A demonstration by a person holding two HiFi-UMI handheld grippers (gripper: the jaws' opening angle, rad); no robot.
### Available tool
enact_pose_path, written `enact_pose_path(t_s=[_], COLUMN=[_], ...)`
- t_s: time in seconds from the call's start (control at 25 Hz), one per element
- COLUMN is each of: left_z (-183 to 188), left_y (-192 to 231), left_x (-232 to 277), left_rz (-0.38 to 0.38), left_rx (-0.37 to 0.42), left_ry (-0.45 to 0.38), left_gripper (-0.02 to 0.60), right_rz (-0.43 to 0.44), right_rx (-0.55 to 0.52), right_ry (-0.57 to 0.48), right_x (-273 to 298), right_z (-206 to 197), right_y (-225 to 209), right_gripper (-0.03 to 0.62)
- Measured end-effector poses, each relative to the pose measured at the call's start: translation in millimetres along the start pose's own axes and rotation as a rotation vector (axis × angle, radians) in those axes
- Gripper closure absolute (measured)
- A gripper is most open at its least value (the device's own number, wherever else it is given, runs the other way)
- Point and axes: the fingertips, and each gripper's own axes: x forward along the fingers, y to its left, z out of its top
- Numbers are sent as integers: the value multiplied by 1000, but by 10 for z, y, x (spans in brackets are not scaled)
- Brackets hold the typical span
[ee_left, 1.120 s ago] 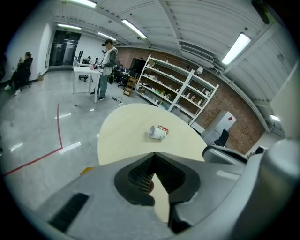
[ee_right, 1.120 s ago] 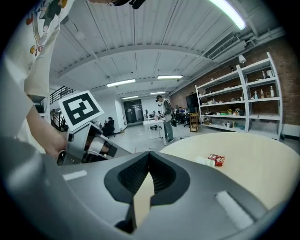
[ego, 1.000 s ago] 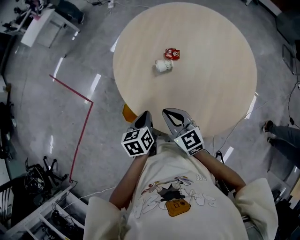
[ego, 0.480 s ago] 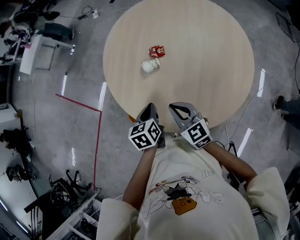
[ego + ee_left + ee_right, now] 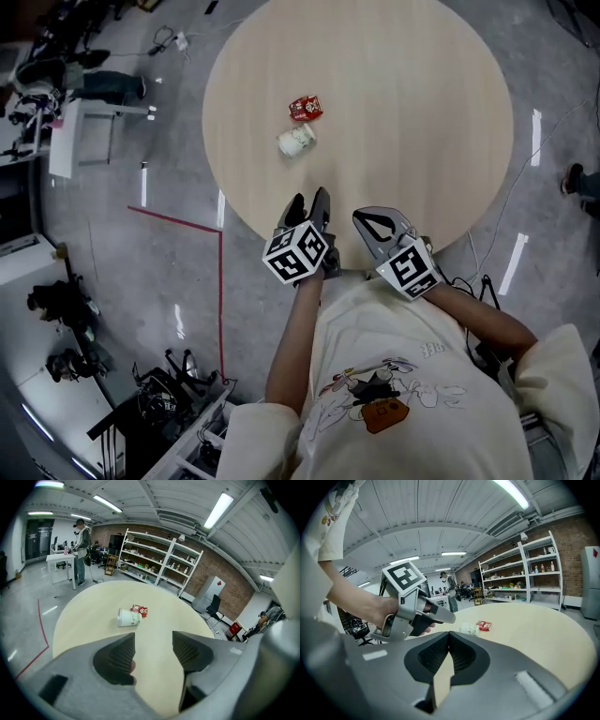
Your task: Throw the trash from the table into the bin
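Note:
A white paper cup lies on its side on the round beige table, with a red wrapper just beyond it. The left gripper view shows the cup and the wrapper ahead. My left gripper is over the table's near edge, short of the cup; its jaws have just been opening and stand apart with nothing between them. My right gripper is beside it at the near edge, jaws shut and empty. The right gripper view shows the cup, the wrapper and the left gripper.
Grey floor surrounds the table, with a red tape line at the left. A white desk and equipment stand at the far left. Shelving and a standing person lie beyond the table. No bin shows in any view.
Both grippers have moved forward to the table's near edge, towards the cup. The left gripper's jaws, shut before, now stand apart. Cup and wrapper lie where they were.

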Motion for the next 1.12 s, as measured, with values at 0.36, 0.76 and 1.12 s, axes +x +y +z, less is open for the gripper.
enact_pose_path(t_s=[0.36,0.76,1.12], left_z=[274,353,387], left_y=[492,800,819], left_x=[596,1158,1548], left_rz=[14,-47,-125], left_rx=[-7,-15,-16], left_ry=[47,102,155], left_gripper=[302,267,280], right_rz=[-19,-46,-44], right_rx=[-3,29,39], right_ry=[35,71,108], right_x=[-157,-103,-56], right_z=[-71,-218,-326], right_y=[-271,-506,-579], right_gripper=[586,586,586])
